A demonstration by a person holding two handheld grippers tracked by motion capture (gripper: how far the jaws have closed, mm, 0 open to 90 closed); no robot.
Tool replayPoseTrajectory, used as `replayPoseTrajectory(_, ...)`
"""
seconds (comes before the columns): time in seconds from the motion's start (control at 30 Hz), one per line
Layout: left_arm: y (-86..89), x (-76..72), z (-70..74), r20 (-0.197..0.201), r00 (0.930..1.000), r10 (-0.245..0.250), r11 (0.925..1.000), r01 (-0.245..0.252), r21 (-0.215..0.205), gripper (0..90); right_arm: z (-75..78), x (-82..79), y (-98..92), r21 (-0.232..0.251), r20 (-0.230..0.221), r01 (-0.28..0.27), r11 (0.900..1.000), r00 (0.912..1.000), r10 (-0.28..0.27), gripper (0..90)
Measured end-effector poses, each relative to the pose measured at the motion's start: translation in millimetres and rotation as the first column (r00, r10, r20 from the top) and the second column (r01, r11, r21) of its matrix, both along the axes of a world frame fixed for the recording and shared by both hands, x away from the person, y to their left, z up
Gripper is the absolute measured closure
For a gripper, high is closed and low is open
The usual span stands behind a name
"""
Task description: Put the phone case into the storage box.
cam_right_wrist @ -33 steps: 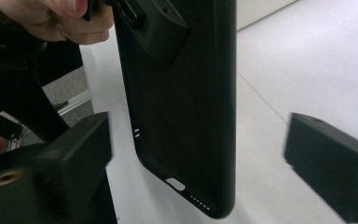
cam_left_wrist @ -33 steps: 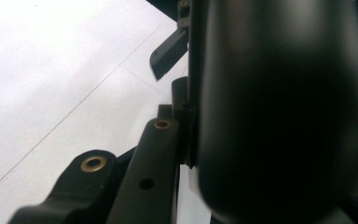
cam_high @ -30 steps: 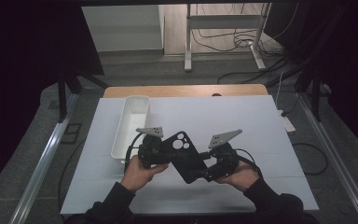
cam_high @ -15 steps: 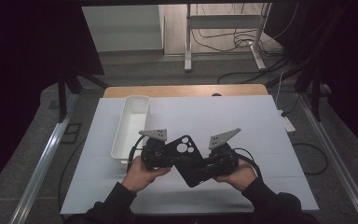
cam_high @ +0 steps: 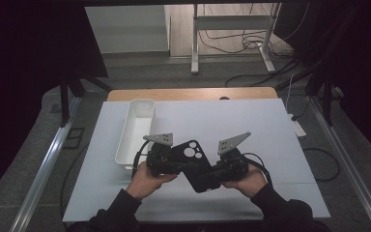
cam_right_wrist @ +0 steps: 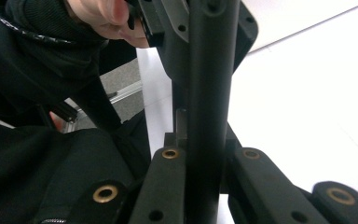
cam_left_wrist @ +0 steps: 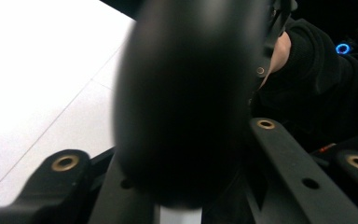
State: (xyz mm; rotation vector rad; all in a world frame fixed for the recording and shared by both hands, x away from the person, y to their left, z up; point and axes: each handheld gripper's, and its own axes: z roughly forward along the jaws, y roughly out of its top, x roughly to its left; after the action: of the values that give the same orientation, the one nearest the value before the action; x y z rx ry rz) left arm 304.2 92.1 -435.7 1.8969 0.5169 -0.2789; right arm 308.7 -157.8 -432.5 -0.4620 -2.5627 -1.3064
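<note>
The black phone case (cam_high: pixel 196 164), held above the white table (cam_high: pixel 280 140) between both hands, is clamped edge-on by the right gripper (cam_right_wrist: pixel 204 154), whose jaws have just closed, while the left gripper (cam_high: pixel 160 159) has just been loosening around its camera-cutout end, so the case may pivot or drop if the left lets go early.

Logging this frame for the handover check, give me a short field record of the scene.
held item: black phone case, off the table
right gripper: shut on the case edge, jaws just closed
left gripper: jaws just opening, case between them; contact unclear
white tray: on table, left of the hands
table: white top
</note>
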Motion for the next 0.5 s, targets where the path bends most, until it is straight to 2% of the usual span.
replayPoseTrajectory(0.17,3.3,-0.7,3.7,0.019,0.9982,0.058,0.9983,-0.058,0.012,62.4,0.7,-0.5,-1.1,-0.012,0.039,0.023,1.000,0.9990,-0.023,86.4)
replayPoseTrajectory(0.2,3.3,-0.7,3.7,0.019,0.9982,0.058,0.9983,-0.058,0.012,57.9,0.7,-0.5,-1.1,-0.012,0.039,0.023,1.000,0.9990,-0.023,86.4)
replayPoseTrajectory(0.27,4.8,-0.8,5.5,0.031,0.9962,0.082,0.9963,-0.083,0.022,54.5,1.7,-0.9,-2.1,-0.014,0.053,0.051,0.999,0.9974,-0.050,86.4)
replayPoseTrajectory(0.5,7.3,-1.3,8.9,0.071,0.9844,0.161,0.9843,-0.165,0.062,36.8,4.7,-1.5,-4.5,-0.011,0.107,0.098,0.995,0.9895,-0.097,86.4)
